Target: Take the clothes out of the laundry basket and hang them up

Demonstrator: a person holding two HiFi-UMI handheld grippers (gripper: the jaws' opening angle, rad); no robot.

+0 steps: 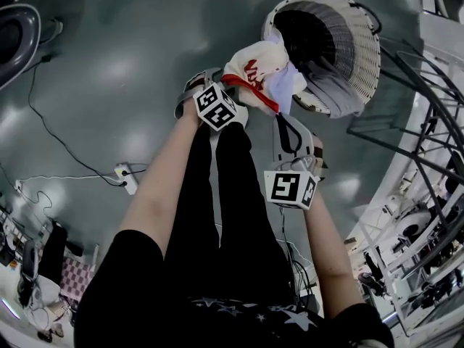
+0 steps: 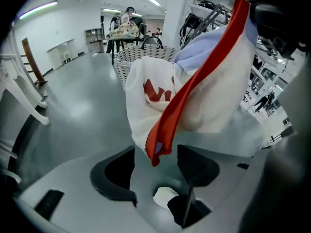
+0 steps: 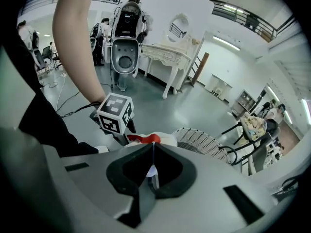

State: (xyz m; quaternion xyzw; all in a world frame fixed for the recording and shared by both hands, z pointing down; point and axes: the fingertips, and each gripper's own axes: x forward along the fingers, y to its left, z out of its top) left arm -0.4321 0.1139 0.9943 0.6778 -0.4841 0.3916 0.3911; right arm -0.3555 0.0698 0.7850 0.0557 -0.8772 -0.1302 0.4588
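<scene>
Presently, left gripper view: left claw (image 2: 156, 169) released, jaws apart. The white garment (image 2: 209, 101) hangs just ahead of it. Its red hem (image 2: 192, 89) runs down from the upper right, and the hem's tip dangles into the gap between the jaws without being pressed. The wicker laundry basket (image 2: 138, 56) stands on the floor (image 2: 73, 106) behind the garment, on the far side.

Right gripper view: right claw (image 3: 153, 168) clenched, with a sliver of white cloth pinched at the seam, so it is grasping the garment. The marker cube (image 3: 115, 114) of the left claw sits just beyond, left of the basket.

Head view: the garment is up out of the basket, bunched between the two claws beside the basket's left rim. A grey cloth (image 1: 341, 101) lies over the near rim. The basket's inside is too dark to tell what remains.

Step in hand, judged: a second hold with the left claw.
- Close on the red hem itself, deep in the jaws rather than on the dangling tip.
- Grip well apart from the right claw's pinch, so the garment can spread for hanging.
- Lift clear of the rim before pulling sideways.

Writing: red zigzag print on the white cloth, not readable as letters. The cube carries only black-and-white square patterns. No brand seen.
</scene>
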